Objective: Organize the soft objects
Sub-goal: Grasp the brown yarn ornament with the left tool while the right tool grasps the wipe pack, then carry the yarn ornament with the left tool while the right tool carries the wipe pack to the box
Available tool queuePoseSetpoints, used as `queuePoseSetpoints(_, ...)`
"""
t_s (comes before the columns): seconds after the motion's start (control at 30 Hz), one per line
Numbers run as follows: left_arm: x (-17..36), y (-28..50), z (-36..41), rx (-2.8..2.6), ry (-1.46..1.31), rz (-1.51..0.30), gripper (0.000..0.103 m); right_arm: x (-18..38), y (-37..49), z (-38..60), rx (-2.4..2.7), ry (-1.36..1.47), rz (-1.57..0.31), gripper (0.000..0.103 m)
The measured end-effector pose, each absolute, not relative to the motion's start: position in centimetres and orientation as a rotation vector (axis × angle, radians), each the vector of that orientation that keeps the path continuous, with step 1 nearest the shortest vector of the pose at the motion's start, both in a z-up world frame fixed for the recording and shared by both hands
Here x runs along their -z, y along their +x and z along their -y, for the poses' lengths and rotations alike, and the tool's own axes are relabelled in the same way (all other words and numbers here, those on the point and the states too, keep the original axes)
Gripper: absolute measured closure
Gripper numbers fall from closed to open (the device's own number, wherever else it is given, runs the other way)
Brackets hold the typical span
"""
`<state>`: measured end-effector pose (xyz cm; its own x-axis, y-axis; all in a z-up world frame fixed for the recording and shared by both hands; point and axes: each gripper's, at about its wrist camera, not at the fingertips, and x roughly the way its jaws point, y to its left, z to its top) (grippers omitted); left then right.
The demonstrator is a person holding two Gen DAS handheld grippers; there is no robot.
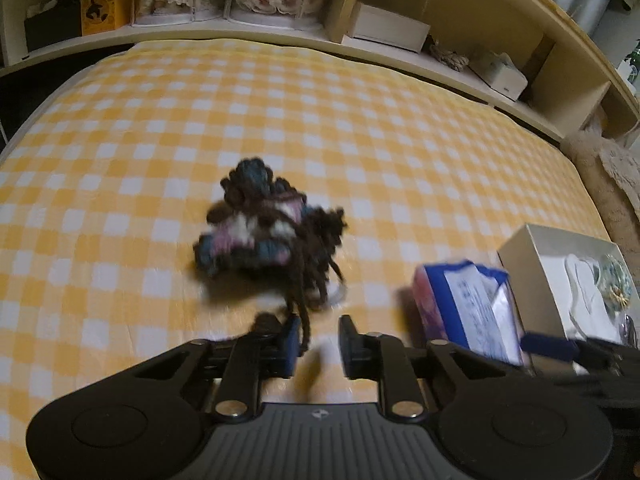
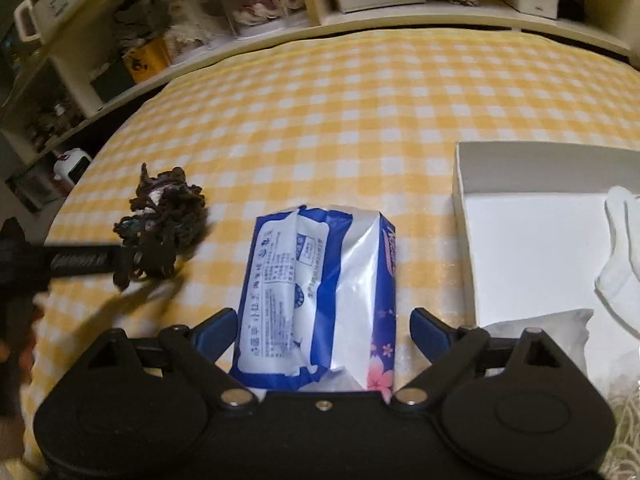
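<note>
A shaggy yarn bundle [image 1: 270, 226] in brown, blue and pink lies on the checked bed [image 1: 160, 120] at 12 o'clock of the left gripper [image 1: 319, 346], fingers slightly apart, one strand draped against the left finger. The right gripper [image 2: 324, 330], fingers wide apart, straddles a glossy blue-white tissue pack [image 2: 316, 292]; its print is unreadable. White cardboard box [image 2: 532, 240] at 2 o'clock.

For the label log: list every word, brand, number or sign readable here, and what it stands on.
Tissue pack: back-panel print, too small and blurred to read.
Tissue pack side: slanted brand lettering, blurred, not readable.
Yellow box on the shelf: black figure, no legible words.
Left gripper base: small emblem, no text.
Nothing else carries text.
</note>
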<state>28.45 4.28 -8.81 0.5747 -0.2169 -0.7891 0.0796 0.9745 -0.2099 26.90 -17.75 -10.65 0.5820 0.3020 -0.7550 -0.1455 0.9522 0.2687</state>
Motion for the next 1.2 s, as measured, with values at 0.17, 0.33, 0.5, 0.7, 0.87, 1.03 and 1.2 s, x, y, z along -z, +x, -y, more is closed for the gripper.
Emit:
queuePoseSetpoints(0.17,8.2,27.0,-3.8,0.124,-0.155,-0.939,0.019,11.0,27.4,17.1,-0.238,0.183,-0.889,0.008)
queuePoseSetpoints(0.33,7.4,28.0,-4.8,0.082,-0.219,-0.864,0.012,11.3,27.6,16.0,-0.216,0.129,-0.868,0.008)
queuePoseSetpoints(0.5,7.8,30.0,-6.1,0.03,-0.287,-0.811,0.011,11.7,27.3,14.9,-0.251,0.017,-0.881,0.021)
queuePoseSetpoints(0.7,8.8,32.3,-5.8,0.007,-0.237,-0.789,0.012,11.6,26.7,14.7,-0.32,-0.024,-0.903,0.03)
queuePoseSetpoints(0.87,9.6,33.5,-5.1,0.059,-0.175,-0.785,0.017,11.9,26.4,14.4,-0.359,-0.039,-0.911,0.032)
queuePoseSetpoints(1.03,10.6,33.6,-4.7,0.097,-0.158,-0.798,0.039,12.1,26.2,14.5,-0.381,-0.042,-0.918,0.033)
queuePoseSetpoints(1.2,10.5,33.5,-4.8,0.098,-0.159,-0.781,0.05,12.1,26.0,14.6,-0.391,-0.031,-0.919,0.035)
